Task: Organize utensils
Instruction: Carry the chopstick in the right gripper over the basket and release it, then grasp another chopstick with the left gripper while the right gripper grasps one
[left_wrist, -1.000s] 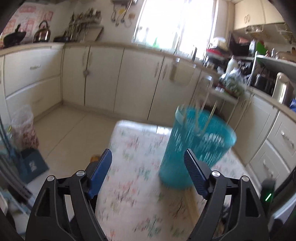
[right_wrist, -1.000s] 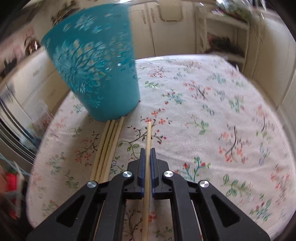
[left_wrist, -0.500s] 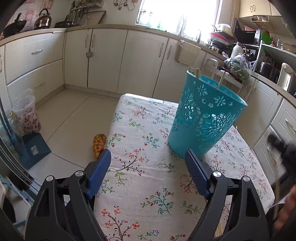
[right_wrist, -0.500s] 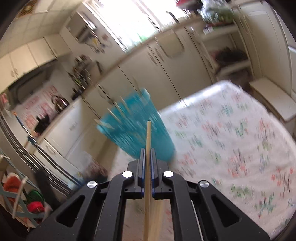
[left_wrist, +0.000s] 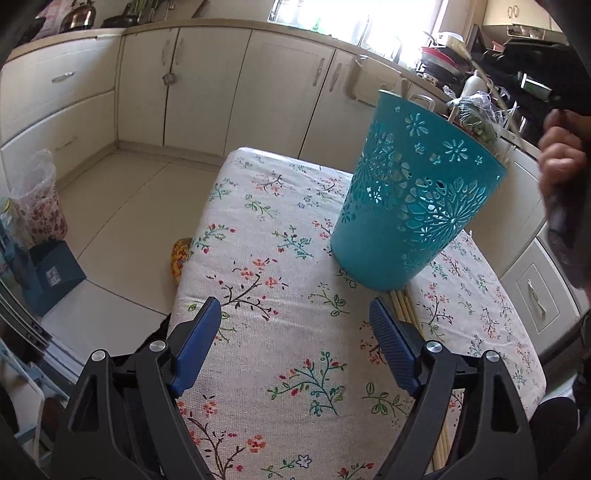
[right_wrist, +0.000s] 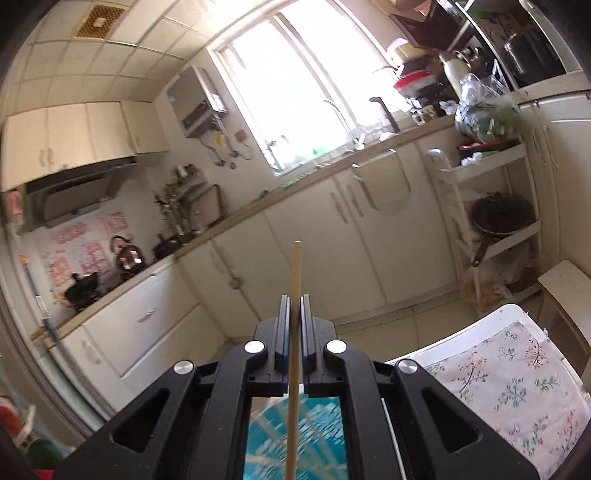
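Left wrist view: the left tool (left_wrist: 295, 334) hangs wide and empty over the flowered surface (left_wrist: 258, 258), near the teal basket (left_wrist: 413, 206); loose chopsticks (left_wrist: 404, 308) lie at its base.

Right wrist view: the right tool (right_wrist: 294, 325) pinches one chopstick (right_wrist: 295, 280) above the basket (right_wrist: 295, 435).

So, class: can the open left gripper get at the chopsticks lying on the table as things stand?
Probably yes: the left gripper is open, the chopsticks lie just beyond its right finger, and only the teal basket covers their far ends.
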